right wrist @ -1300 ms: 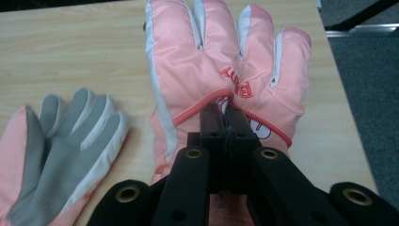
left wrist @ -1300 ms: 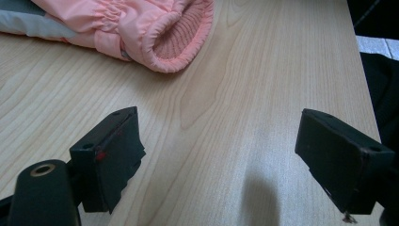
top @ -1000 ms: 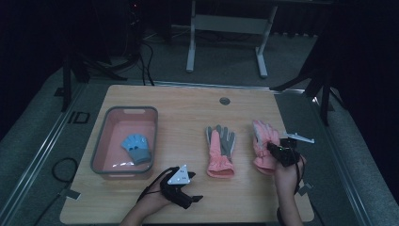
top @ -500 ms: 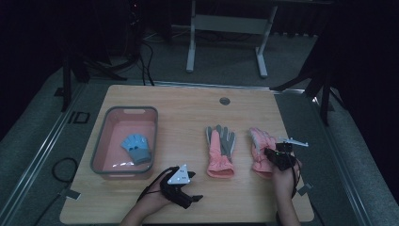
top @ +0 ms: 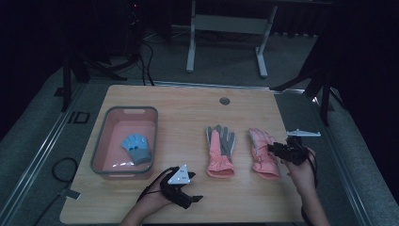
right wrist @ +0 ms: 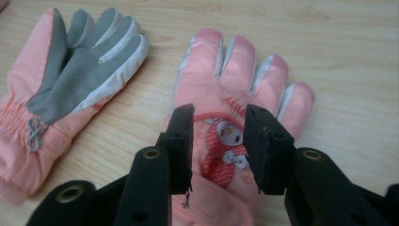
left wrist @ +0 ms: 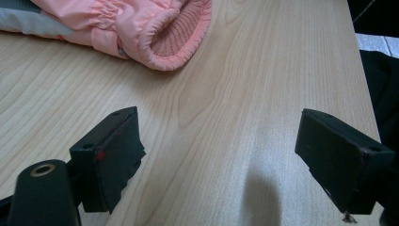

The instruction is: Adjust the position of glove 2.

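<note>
- Right gripper (right wrist: 219, 141): its jaws have just been opening, and there they stand, partly apart, one each side of the cartoon patch on the back of the pink glove (right wrist: 235, 94). The pads are off the fabric, so nothing is gripped.
- That glove lies flat, back up, straight ahead of those jaws, fingers pointing away and its cuff running under them.
- Just to the left of the jaws, close by but apart, is the second glove (right wrist: 70, 70), grey palm up, gathered cuff toward the camera.
- From above, the right gripper (top: 282, 151) hovers at the pink glove's (top: 261, 153) outer edge, with the palm-up one (top: 220, 150) beyond it across the wooden table (top: 188, 108).
- Left gripper (left wrist: 221, 150): jaws wide open, nothing between them but bare tabletop. Ahead and to their left lies the ribbed cuff (left wrist: 176, 40) of the palm-up glove, well short of contact.
- From above, the left gripper (top: 186, 197) sits near the front edge; farther left is a pink bin (top: 101, 146) with a small blue glove (top: 136, 148) inside.
- Handling, as I read it: padded, soft and light; it will sag and fold when lifted. The shell looks a bit slick, so I'd pinch a thick bunch at the elastic cuff, or the padded back, rather than a floppy fingertip.
</note>
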`<state>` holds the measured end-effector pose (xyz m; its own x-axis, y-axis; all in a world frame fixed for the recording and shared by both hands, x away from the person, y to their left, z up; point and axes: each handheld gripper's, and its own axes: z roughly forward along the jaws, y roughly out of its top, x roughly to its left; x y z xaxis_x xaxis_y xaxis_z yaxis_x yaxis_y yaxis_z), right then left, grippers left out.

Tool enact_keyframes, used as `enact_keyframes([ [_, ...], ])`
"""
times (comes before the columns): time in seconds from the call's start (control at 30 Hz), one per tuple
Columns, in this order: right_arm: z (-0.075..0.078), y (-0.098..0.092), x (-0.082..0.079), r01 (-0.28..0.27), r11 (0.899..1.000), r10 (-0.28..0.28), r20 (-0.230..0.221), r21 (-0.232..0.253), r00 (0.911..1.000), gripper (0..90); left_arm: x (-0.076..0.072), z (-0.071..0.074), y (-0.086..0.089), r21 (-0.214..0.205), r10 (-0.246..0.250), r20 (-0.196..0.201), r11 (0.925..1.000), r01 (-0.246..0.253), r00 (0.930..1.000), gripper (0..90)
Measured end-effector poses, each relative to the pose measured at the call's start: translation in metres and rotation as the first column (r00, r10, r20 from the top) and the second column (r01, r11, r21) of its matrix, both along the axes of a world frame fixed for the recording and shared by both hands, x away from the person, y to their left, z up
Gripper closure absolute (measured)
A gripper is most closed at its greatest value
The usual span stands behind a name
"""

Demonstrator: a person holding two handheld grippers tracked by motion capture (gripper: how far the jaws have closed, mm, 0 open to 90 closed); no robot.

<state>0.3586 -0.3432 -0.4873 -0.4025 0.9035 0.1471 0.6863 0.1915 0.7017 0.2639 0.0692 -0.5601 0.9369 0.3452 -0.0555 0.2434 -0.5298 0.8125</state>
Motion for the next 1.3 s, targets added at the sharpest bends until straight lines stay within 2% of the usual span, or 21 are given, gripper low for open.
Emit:
enact_keyframes([
  [0.03,0.001,-0.004,0.001,-0.031,1.000,0.031,0.011,0.007,0.9995,61.8,0.000,0.000,0.000,0.001,0.001,0.000,1.0000,-0.001,1.0000,15.0],
  [0.1,0.001,-0.013,0.003,-0.058,0.998,0.059,-0.012,0.040,0.9982,61.8,0.000,0.000,0.000,-0.001,0.003,-0.002,1.0000,-0.003,1.0000,15.0],
  [0.23,-0.003,-0.015,0.004,-0.068,0.997,0.069,-0.013,0.027,0.9975,61.8,0.001,0.000,0.000,0.002,0.004,-0.002,1.0000,-0.004,1.0000,15.0],
  [0.3,-0.008,-0.014,0.004,-0.067,0.996,0.069,-0.023,0.061,0.9974,62.0,0.000,0.000,0.000,0.000,0.004,-0.002,1.0000,-0.004,1.0000,15.0],
  [0.33,-0.013,-0.011,0.003,-0.065,0.996,0.067,-0.030,0.062,0.9973,62.1,0.000,0.000,0.000,0.002,0.005,-0.001,1.0000,-0.005,1.0000,15.0],
  [0.53,-0.029,-0.004,0.003,-0.053,0.998,0.055,-0.061,0.029,0.9967,63.5,0.000,0.000,0.000,0.003,0.002,-0.001,1.0000,-0.002,1.0000,15.0],
  [0.57,-0.033,-0.003,0.004,-0.046,0.999,0.047,-0.074,0.018,0.9961,66.2,0.000,0.000,0.000,0.001,0.002,-0.002,1.0000,-0.002,1.0000,15.0],
  [0.63,-0.039,0.000,0.004,-0.046,0.999,0.045,-0.068,-0.020,0.9967,70.6,0.000,-0.001,0.000,0.002,0.003,-0.003,1.0000,-0.003,1.0000,15.0],
  [0.73,-0.044,0.003,0.004,-0.055,0.998,0.054,-0.058,-0.028,0.9969,80.4,0.000,0.000,0.000,0.001,0.003,-0.003,1.0000,-0.003,1.0000,15.0],
  [0.8,-0.044,0.003,0.004,-0.052,0.998,0.051,-0.060,-0.026,0.9969,83.5,0.000,-0.001,0.000,0.003,0.004,-0.003,1.0000,-0.004,1.0000,15.1],
  [0.83,-0.043,0.004,0.002,-0.026,1.000,0.026,-0.059,0.003,0.9979,87.6,0.000,-0.001,0.000,0.005,0.004,-0.003,1.0000,-0.004,1.0000,15.0],
  [0.9,-0.043,0.004,0.000,-0.018,1.000,0.019,-0.052,0.005,0.9985,88.1,0.000,-0.001,0.000,0.005,0.005,-0.004,1.0000,-0.005,1.0000,15.0],
  [0.97,-0.039,0.005,-0.004,0.004,1.000,-0.003,-0.028,0.011,0.9996,89.0,0.001,-0.001,0.000,0.003,0.005,-0.004,1.0000,-0.005,1.0000,15.0],
  [1.0,-0.031,0.008,-0.008,0.012,1.000,-0.012,-0.017,-0.005,0.9998,89.2,0.001,0.000,0.000,0.003,0.004,-0.006,1.0000,-0.004,1.0000,15.0],
  [1.03,-0.031,0.008,-0.008,0.012,1.000,-0.012,-0.017,-0.005,0.9998,89.2,0.001,0.000,0.000,0.003,0.004,-0.007,1.0000,-0.004,1.0000,15.0],
  [1.07,-0.020,0.013,-0.011,0.022,1.000,-0.022,-0.003,-0.005,0.9997,89.3,0.001,0.000,0.000,0.002,0.004,-0.005,1.0000,-0.004,1.0000,15.1],
  [1.1,-0.020,0.013,-0.011,0.022,1.000,-0.022,-0.003,-0.005,0.9997,89.3,0.001,0.000,0.000,0.002,0.005,-0.005,1.0000,-0.005,1.0000,15.1],
  [1.13,-0.005,0.022,-0.013,0.029,1.000,-0.029,0.014,-0.001,0.9995,89.3,0.000,-0.001,0.000,0.000,0.004,-0.006,1.0000,-0.004,1.0000,15.0],
  [1.2,0.001,0.025,-0.014,0.035,0.999,-0.035,0.022,0.002,0.9991,89.3,0.000,0.000,0.000,0.002,0.003,-0.005,1.0000,-0.003,1.0000,15.0],
  [1.27,0.017,0.035,-0.017,0.035,0.999,-0.036,0.047,0.005,0.9983,89.3,0.000,-0.001,0.000,0.003,0.004,-0.005,1.0000,-0.004,1.0000,15.0],
  [1.3,0.032,0.046,-0.020,0.040,0.999,-0.041,0.064,0.028,0.9971,89.3,0.000,0.000,0.000,0.003,0.004,-0.003,1.0000,-0.004,1.0000,15.1],
])
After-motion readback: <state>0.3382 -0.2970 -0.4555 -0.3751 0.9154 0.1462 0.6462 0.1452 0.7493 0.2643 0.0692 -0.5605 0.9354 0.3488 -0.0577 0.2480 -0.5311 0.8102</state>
